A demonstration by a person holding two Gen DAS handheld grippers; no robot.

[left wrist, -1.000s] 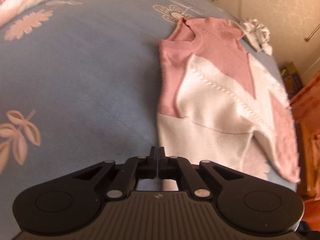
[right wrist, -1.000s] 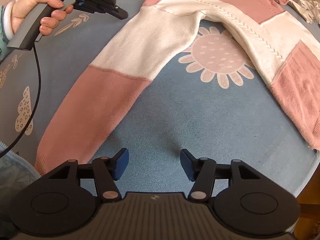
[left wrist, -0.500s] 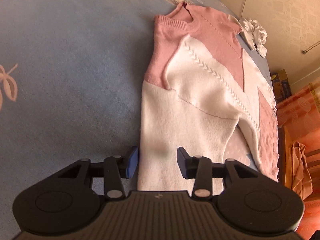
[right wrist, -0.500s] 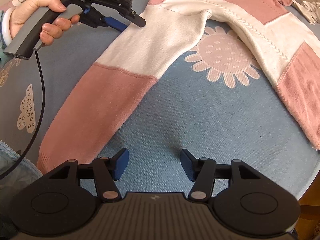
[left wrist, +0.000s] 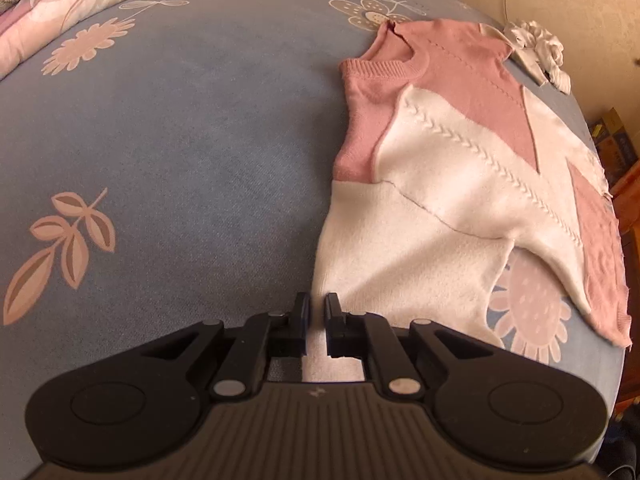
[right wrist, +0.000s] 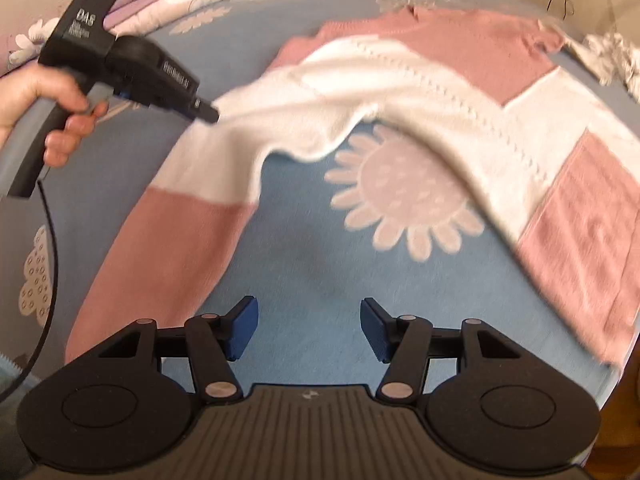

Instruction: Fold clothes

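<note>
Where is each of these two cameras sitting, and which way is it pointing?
Left wrist: rides the left gripper, looking along its nearly closed fingers pinching the sweater's white sleeve.
Right wrist: rides the open right gripper, hovering over the blue blanket; a hand holding the left gripper shows.
Shared: sweater, blanket, sunflower print.

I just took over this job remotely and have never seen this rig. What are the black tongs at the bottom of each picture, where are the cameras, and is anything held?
There is no robot arm: a person holds one hand-held tool in each hand, with a camera looking along its tongs. In the left view, the left tongs are nearly closed on the white sleeve of a pink-and-white sweater on a blue flowered bedspread. In the right view, the right tongs are open and empty above the bedspread; at left you see the person's hand with the other tool, lifting the sleeve. That view is blurred.
</note>
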